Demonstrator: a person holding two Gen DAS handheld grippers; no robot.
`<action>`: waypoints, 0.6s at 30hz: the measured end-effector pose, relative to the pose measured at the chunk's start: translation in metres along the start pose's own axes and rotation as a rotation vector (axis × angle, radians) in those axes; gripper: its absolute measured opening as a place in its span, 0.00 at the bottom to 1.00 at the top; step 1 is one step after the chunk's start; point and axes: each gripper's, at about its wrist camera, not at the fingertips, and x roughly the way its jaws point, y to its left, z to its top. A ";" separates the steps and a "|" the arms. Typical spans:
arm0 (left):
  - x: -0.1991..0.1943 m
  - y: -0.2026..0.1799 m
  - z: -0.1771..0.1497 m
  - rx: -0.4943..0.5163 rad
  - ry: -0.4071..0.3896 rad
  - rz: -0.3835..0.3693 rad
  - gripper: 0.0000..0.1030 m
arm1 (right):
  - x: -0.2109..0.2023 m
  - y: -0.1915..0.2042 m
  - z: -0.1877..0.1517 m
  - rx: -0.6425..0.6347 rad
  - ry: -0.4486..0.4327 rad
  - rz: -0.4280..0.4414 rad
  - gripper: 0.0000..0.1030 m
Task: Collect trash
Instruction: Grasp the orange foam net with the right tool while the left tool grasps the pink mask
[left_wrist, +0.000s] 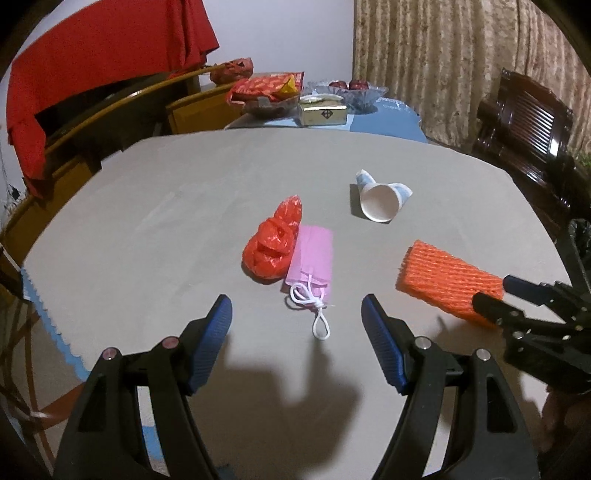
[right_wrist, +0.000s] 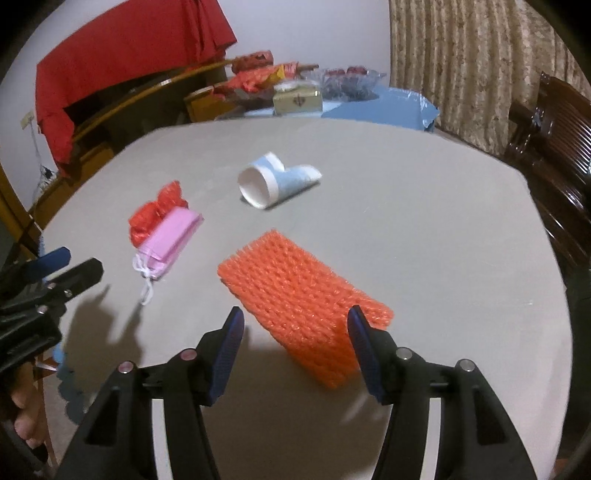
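On the grey table (left_wrist: 147, 206) lie a crumpled red plastic bag (left_wrist: 271, 243), a pink paper bag (left_wrist: 314, 258) with a white cord, a crushed white and blue paper cup (left_wrist: 380, 199) and an orange foam net (left_wrist: 447, 280). My left gripper (left_wrist: 296, 306) is open, just short of the pink bag's cord. My right gripper (right_wrist: 295, 317) is open around the near end of the orange foam net (right_wrist: 295, 295), which looks tilted off the table; I cannot tell if the pads touch it. The right gripper also shows in the left wrist view (left_wrist: 495, 291). The pink bag (right_wrist: 170, 240), red bag (right_wrist: 155, 214) and cup (right_wrist: 269, 184) show in the right wrist view.
At the far end stand a gold box (left_wrist: 323, 114), red snack packets (left_wrist: 266, 88) and a glass bowl of fruit (left_wrist: 351, 90) on a blue cloth. A red cloth (left_wrist: 92, 48) hangs over wooden furniture at the left. A dark wooden chair (left_wrist: 528, 122) stands at the right, before a curtain.
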 end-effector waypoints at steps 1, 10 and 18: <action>0.005 0.000 -0.001 0.000 0.005 -0.004 0.69 | 0.007 0.000 -0.001 0.002 0.013 -0.004 0.56; 0.043 0.001 -0.004 -0.003 0.052 -0.035 0.69 | 0.037 0.010 0.006 -0.056 0.014 -0.059 0.64; 0.059 -0.004 -0.001 -0.008 0.073 -0.032 0.68 | 0.040 -0.018 0.026 0.044 0.016 -0.003 0.11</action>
